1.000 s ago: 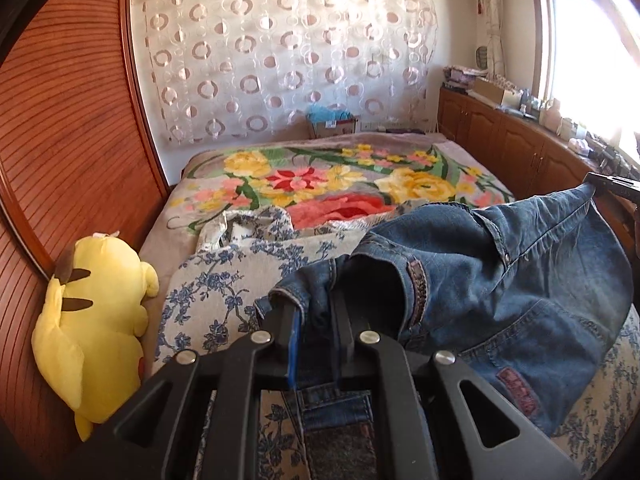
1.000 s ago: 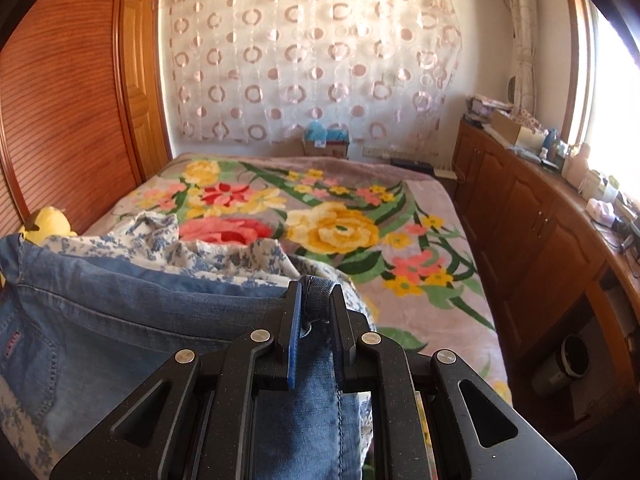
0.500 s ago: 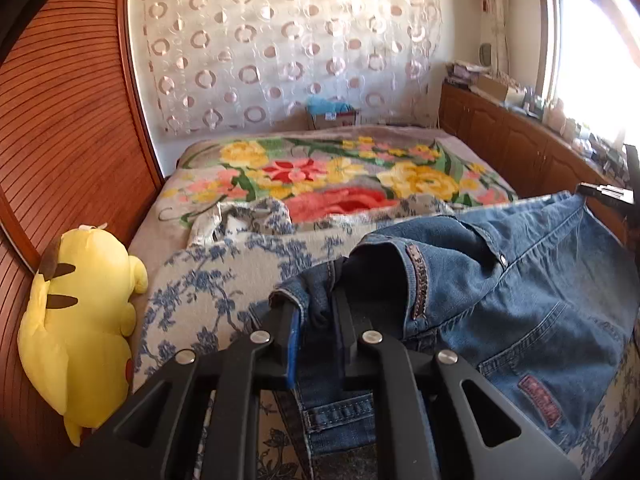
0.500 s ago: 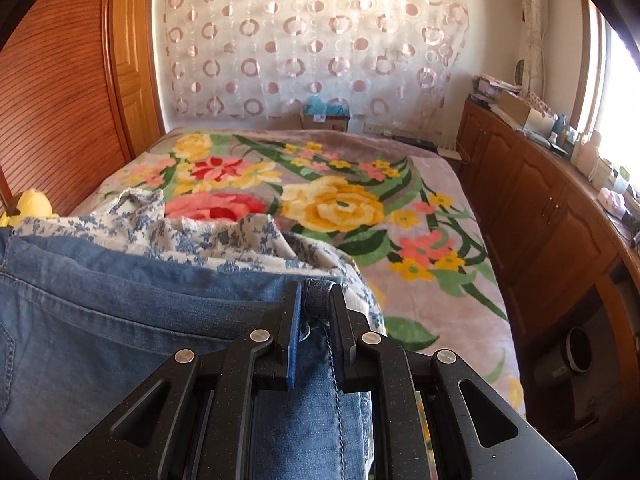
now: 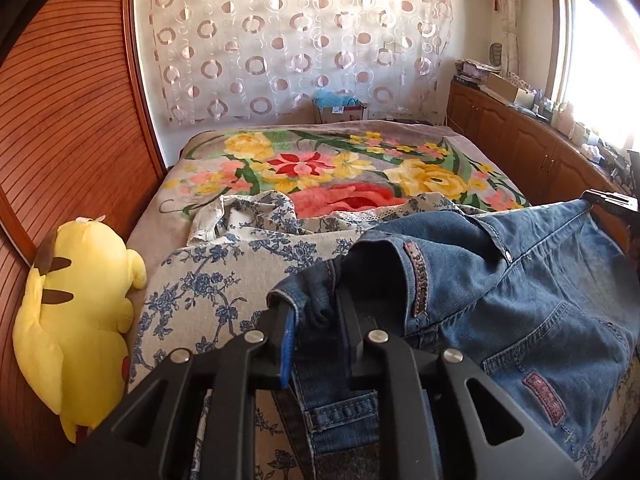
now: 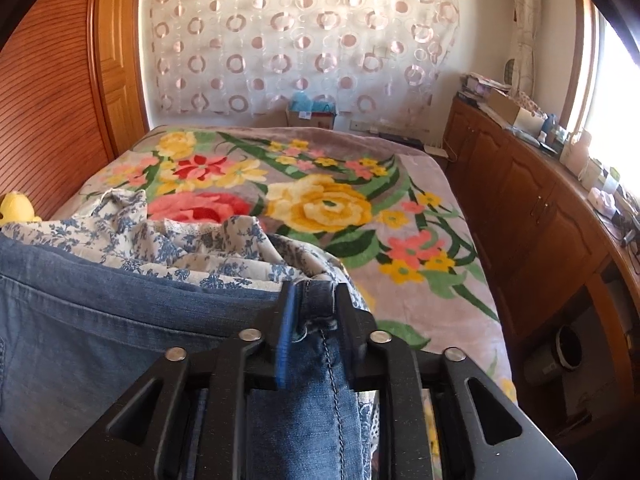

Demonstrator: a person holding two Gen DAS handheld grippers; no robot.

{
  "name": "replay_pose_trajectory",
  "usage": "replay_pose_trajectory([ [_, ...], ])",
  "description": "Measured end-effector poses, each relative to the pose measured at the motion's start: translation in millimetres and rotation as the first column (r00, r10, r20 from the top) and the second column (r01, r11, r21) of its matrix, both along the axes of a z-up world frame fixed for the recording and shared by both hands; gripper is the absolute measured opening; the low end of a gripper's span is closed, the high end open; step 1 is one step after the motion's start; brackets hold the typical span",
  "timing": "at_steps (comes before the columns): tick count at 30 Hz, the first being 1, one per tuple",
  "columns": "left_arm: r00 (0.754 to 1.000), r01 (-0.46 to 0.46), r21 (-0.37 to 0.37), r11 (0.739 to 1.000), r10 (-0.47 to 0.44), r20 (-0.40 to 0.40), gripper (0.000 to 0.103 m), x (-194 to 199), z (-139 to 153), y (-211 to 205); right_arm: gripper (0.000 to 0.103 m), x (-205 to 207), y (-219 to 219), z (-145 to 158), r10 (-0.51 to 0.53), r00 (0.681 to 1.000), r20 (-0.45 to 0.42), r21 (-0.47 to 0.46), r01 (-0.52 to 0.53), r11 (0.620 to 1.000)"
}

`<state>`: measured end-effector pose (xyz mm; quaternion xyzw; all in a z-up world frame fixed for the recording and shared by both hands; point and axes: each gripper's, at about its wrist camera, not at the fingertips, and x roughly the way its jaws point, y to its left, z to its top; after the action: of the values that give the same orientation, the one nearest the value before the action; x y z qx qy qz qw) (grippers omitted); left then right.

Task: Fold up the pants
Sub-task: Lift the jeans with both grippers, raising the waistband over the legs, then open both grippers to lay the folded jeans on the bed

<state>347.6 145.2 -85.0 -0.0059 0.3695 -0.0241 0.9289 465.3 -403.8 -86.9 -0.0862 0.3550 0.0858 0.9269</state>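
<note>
While my left gripper (image 5: 314, 312) and right gripper (image 6: 310, 300) have just been opening, denim still between loosened jaws, I see the jeans (image 5: 520, 292) sag over the blue-flowered sheet (image 5: 224, 276)

Pants (image 5: 520, 300): legs run off frame at 6 o'clock in both views. Left tool (image 5: 316, 312) base hides denim below it. Plush toy (image 6: 16, 208) cut by edge at 9 o'clock. Sideboard (image 6: 540, 200) clutter at 2 o'clock too small to identify.
</note>
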Motion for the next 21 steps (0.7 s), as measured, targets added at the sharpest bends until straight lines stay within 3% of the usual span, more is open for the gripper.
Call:
replay_pose_trajectory([
  [4,1.000,0.025,0.002,1.000,-0.025,-0.003,0.026,-8.7,5.7,-2.5,0.035,-8.3,-0.6,6.3,0.011,1.000,-0.001,0.021,-0.011,1.000],
  [8,0.999,0.032,0.049,0.998,-0.032,0.009,0.044,-21.5,11.5,-6.4,0.048,-21.9,5.9,12.8,0.031,0.999,0.011,0.035,-0.032,0.999],
  [16,1.000,0.015,0.039,0.999,-0.016,0.012,0.047,-39.7,11.7,-0.6,0.057,-45.1,25.6,22.4,0.069,0.997,0.031,0.049,-0.070,0.996],
  [21,1.000,0.007,-0.004,1.000,-0.007,0.013,0.047,-46.8,6.4,1.1,0.062,-54.4,31.6,26.0,0.079,0.996,0.042,0.047,-0.081,0.996],
])
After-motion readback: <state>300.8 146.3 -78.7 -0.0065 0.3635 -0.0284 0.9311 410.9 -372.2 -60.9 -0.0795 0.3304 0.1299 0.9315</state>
